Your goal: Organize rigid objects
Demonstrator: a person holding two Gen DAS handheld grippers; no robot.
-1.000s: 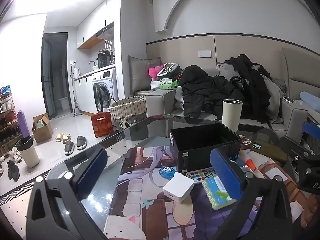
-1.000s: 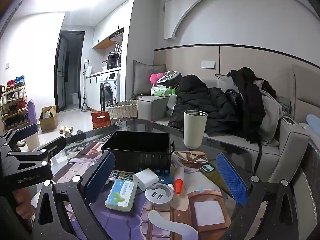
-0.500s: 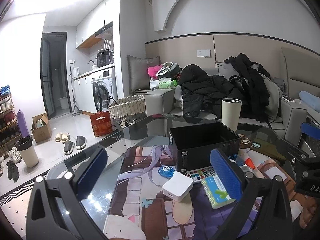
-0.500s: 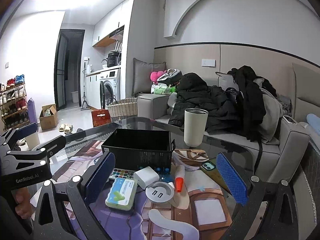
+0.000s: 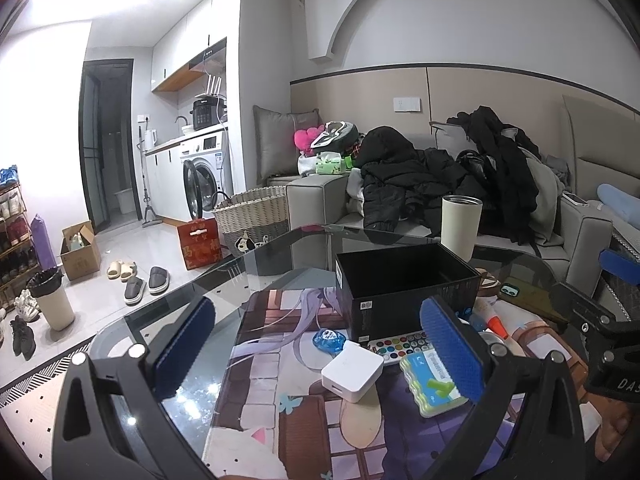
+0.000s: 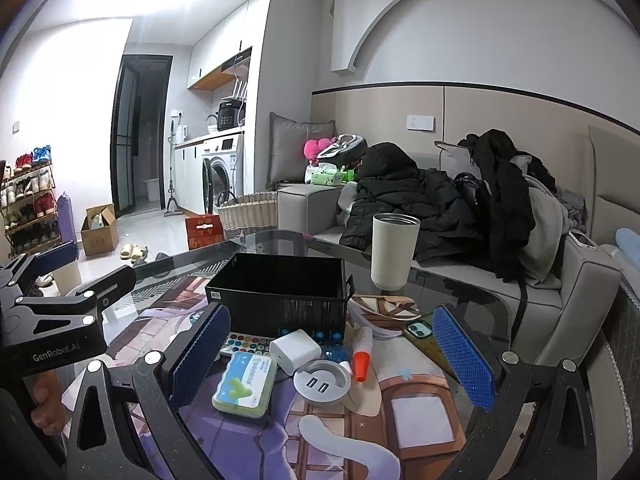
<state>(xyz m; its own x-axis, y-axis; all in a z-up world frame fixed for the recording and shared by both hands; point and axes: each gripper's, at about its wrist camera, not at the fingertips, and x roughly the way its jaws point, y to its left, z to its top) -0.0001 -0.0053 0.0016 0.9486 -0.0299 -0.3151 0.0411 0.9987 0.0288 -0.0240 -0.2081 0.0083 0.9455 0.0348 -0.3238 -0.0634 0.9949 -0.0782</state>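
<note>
The left tool point(image 5: 316, 346) is wide open and holds nothing. The white charger point(image 6: 295, 350) sits on the tabletop point(image 6: 452, 292), just in front of the black box point(image 6: 280, 300). The right tool point(image 6: 332, 354) is wide open and holds nothing too.

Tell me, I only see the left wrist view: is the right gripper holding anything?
Observer: No. The right gripper is open and empty.
Operator: What is hidden behind my right finger, past the green case?
Observer: A round silver USB hub with two ports, lying flat between the green case and the orange-capped glue stick.
Operator: Is the white charger touching it?
Observer: The white charger sits just behind the hub, in front of the black box; I cannot tell whether they touch.
</note>
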